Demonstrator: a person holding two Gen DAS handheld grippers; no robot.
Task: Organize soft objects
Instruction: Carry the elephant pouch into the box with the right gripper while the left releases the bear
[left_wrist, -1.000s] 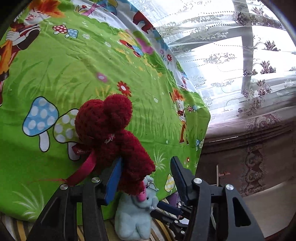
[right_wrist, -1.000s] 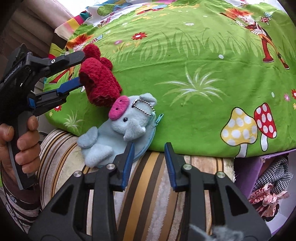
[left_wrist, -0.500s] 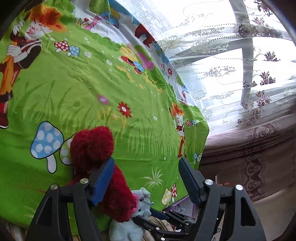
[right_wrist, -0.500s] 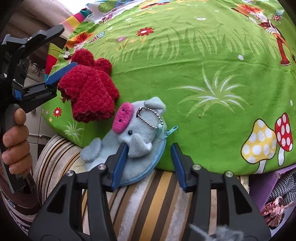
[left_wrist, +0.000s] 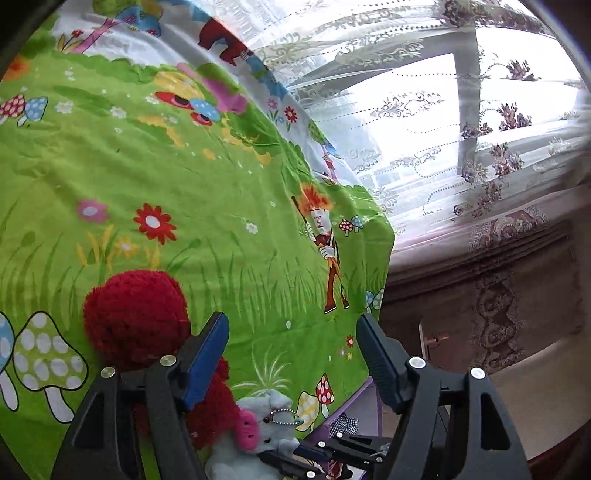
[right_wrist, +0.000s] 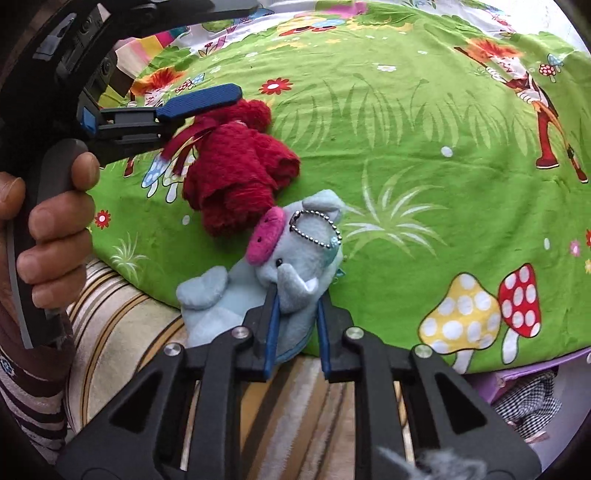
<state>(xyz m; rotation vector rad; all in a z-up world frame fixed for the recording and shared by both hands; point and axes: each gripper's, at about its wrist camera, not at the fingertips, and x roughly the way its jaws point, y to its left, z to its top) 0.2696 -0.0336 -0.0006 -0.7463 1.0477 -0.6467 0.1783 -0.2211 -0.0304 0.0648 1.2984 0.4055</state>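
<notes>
Red plush (right_wrist: 236, 173) — touching elephant (right_wrist: 291, 266)

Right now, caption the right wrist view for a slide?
Right gripper closes on the blue elephant plush; red plush lies on the green sheet.

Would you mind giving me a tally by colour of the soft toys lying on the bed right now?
Dark red: 1, the red plush toy with a ribbon, on the green bedsheet.
Light blue: 1, the blue elephant plush with a pink cap and bead chain, pinched by the right gripper.
Total: 2.
</notes>
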